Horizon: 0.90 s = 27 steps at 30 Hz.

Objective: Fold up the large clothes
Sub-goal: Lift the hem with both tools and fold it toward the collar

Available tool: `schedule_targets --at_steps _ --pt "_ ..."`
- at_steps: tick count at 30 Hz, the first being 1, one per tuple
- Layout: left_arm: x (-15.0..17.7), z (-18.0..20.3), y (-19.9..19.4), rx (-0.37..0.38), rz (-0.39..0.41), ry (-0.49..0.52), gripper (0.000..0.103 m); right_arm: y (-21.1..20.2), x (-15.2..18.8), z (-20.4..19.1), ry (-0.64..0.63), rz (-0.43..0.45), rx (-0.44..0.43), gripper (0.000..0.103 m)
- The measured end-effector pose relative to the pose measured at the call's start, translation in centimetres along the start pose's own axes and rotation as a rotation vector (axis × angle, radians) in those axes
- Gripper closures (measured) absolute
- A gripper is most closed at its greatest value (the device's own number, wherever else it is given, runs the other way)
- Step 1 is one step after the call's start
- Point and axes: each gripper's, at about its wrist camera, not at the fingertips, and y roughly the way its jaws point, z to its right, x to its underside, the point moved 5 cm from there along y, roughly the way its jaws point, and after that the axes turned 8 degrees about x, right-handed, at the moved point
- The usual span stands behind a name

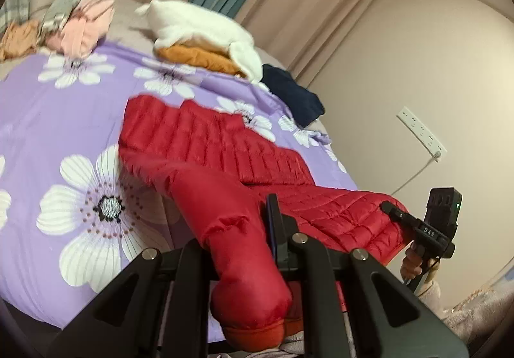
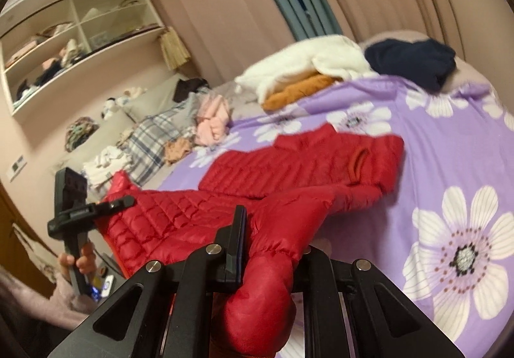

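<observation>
I am gripping a sleeve cuff of the puffy, slippery, light red jacket (image 1: 208, 139) in each gripper, left (image 1: 247, 229) and right (image 2: 266, 239), lifting them above the floral bedspread (image 1: 48, 120).

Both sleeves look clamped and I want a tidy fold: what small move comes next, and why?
Probably carry the left gripper inward and lay its sleeve across the red jacket. Each gripper, the right gripper included, pinches a sleeve drawn toward the near edge, while the body lies fairly flat on the purple quilt, collar away.
</observation>
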Motion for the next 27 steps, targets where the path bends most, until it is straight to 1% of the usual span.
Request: schedule_targets --at_steps 5,8,11,13,16,19,23,27 --pt "-1.0 2.4 -2.0 0.014 0.025 0.077 0.089 -2.1 -1.3 -1.1 -0.037 0.056 -0.053 0.088" --pt "-1.5 3.0 -2.8 0.008 0.040 0.097 0.089 -2.8 -2.0 -1.2 -0.034 0.088 -0.070 0.088" --pt "-1.9 2.8 -2.6 0.008 0.043 0.094 0.089 -2.5 -2.5 -0.6 -0.016 0.099 -0.068 0.088" --pt "-2.5 2.2 -1.8 -0.012 0.037 0.088 0.089 -2.0 -2.7 0.0 0.011 0.096 -0.060 0.088" --pt "-3.3 1.2 -0.2 -0.035 0.024 0.070 0.088 -0.4 -3.1 1.5 0.080 0.077 -0.046 0.088" --pt "-4.0 0.0 1.3 -0.075 0.017 0.068 0.088 1.4 -3.5 3.0 0.157 0.060 -0.038 0.087" --pt "-5.5 -1.6 3.6 -0.101 0.003 0.043 0.088 3.2 -4.2 4.3 0.217 0.055 -0.022 0.087" --pt "-7.3 -3.7 6.0 -0.123 -0.021 0.002 0.088 5.2 -5.4 5.4 0.236 0.044 0.010 0.088"
